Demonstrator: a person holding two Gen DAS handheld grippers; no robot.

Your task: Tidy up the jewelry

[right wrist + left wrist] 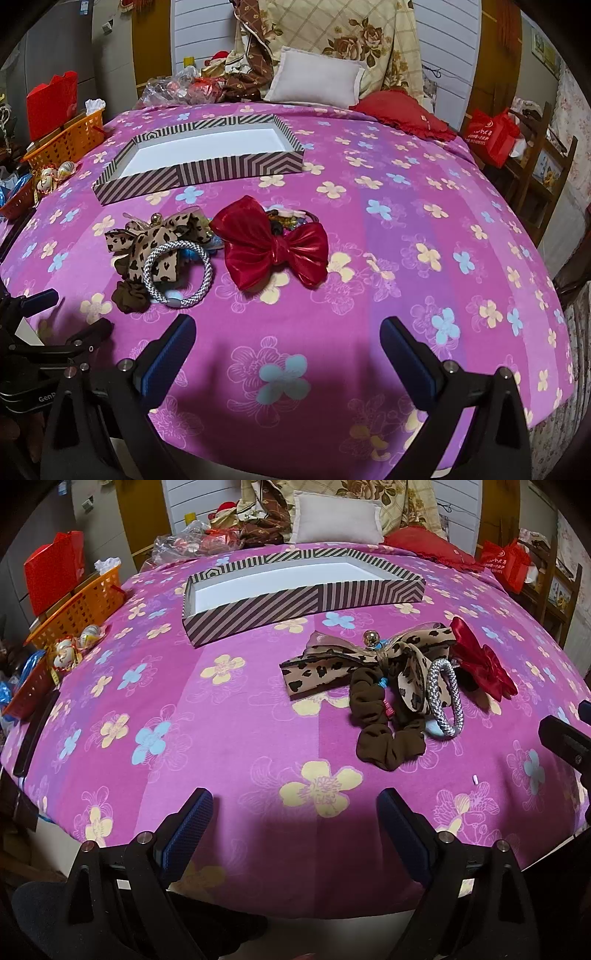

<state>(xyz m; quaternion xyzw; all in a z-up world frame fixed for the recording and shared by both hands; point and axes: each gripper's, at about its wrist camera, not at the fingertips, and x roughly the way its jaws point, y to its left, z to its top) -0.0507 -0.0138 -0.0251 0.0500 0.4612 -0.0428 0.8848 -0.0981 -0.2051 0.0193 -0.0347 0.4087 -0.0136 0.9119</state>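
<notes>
A pile of hair accessories lies on the pink flowered bedspread (192, 716): a leopard-print bow (332, 664), a brown scrunchie (384, 731), a silver braided hair tie (448, 698) and a red satin bow (480, 661). In the right wrist view I see the red bow (277, 247), the silver tie (177, 273), the leopard bow (155, 236) and small colourful pieces (288, 219) behind. An empty striped box (255, 609) with a white inside lies beyond the pile, also in the right wrist view (199, 168). My left gripper (295, 823) and right gripper (288, 354) are open and empty, near the bed's front edge.
An orange basket (79, 605) and a red basket (31, 694) with wrapped trinkets stand at the bed's left edge. Pillows (336, 520), a red cushion (402, 110) and plastic bags lie at the head. A wooden shelf with a red bag (493, 134) stands right.
</notes>
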